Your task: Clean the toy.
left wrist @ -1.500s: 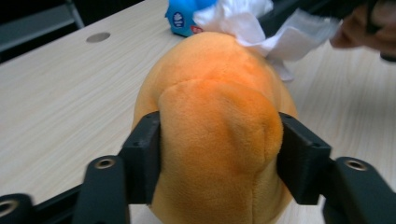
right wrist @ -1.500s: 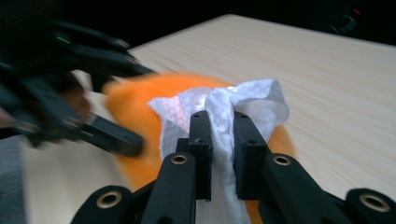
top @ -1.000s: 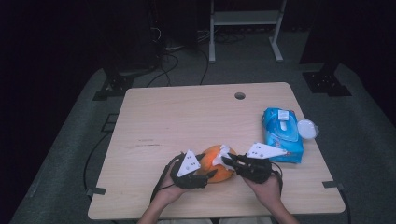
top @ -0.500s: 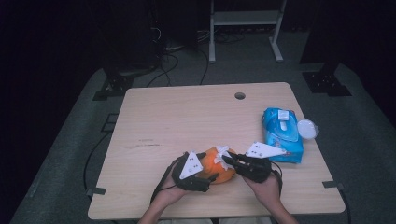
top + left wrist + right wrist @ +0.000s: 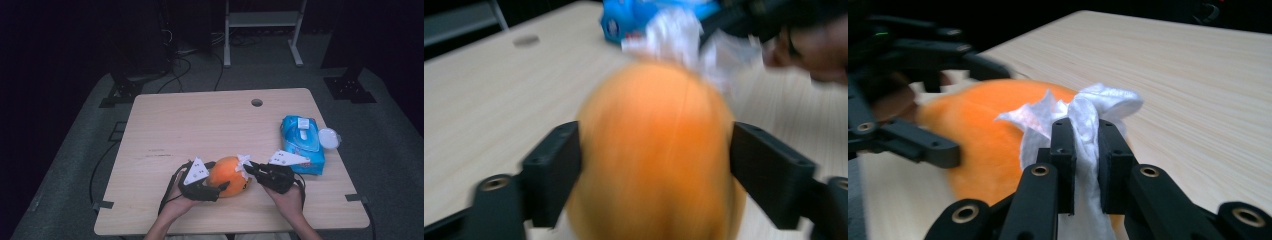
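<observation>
An orange ball (image 5: 228, 176) sits between the just-widened jaws of the left gripper (image 5: 216, 189); beside the ball, the right gripper (image 5: 248, 168) pinches a white wipe (image 5: 1083, 117).

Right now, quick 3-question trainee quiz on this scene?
1. True or false: the right gripper is shut on a white wipe.
2. Which object sits between the left gripper's jaws? A) the orange ball B) the blue wipes pack C) the white lid
3. Fill in: the wipe is pressed against the ____.

Key: 1 true; 2 A; 3 orange ball.
</observation>
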Tool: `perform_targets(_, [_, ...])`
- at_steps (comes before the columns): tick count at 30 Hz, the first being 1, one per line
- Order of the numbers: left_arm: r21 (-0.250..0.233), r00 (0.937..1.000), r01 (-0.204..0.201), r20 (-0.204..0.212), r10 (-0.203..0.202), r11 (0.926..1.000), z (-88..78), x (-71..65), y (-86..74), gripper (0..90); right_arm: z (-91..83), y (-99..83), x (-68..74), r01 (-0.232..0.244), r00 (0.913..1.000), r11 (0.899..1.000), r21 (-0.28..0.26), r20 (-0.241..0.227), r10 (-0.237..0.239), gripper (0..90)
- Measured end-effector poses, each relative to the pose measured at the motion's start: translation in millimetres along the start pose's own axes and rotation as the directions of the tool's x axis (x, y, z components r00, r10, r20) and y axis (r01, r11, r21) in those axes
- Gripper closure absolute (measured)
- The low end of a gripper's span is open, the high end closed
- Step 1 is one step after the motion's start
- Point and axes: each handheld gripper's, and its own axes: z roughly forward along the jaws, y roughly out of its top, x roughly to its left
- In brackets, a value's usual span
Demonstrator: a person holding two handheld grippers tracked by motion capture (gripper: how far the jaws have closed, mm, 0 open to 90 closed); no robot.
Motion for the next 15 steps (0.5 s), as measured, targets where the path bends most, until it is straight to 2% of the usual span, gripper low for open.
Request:
perform_targets(2, [0.001,0.9997,-0.010,-0.022,0.010,0.9999,1.1,-0.5,2.5,20.1,1.4,3.0,8.3,0.022,0.9993,1.000,-0.009,-0.030,-0.023,79.1])
perform_targets(3, [0.009,0.9992,-0.028,-0.027,0.028,0.9996,0.9,-0.3,1.7,23.3,2.3,4.8,12.5,0.041,0.9987,0.999,-0.009,-0.030,-0.042,79.2])
perform_targets(5, [0.011,0.9998,-0.010,-0.019,0.010,0.9999,0.3,2.0,-2.2,31.1,2.7,6.5,13.5,0.057,0.9982,0.998,-0.005,-0.018,-0.057,79.1])
perform_targets(10, [0.009,0.9992,0.036,-0.018,-0.036,0.9993,-3.4,10.1,-8.2,36.4,3.0,-6.4,-10.1,-0.035,0.9992,0.999,0.014,0.019,0.035,79.1])
perform_targets(11, [0.007,0.9992,0.038,-0.017,-0.038,0.9993,-3.4,10.3,-8.5,36.7,3.3,-11.1,-16.7,-0.069,0.9975,0.997,0.024,0.018,0.069,79.1])
perform_targets(15, [0.014,0.9995,0.027,-0.019,-0.026,0.9995,-2.7,7.8,-8.1,38.3,4.3,-12.2,-19.2,-0.084,0.9963,0.996,0.028,0.022,0.083,79.2])
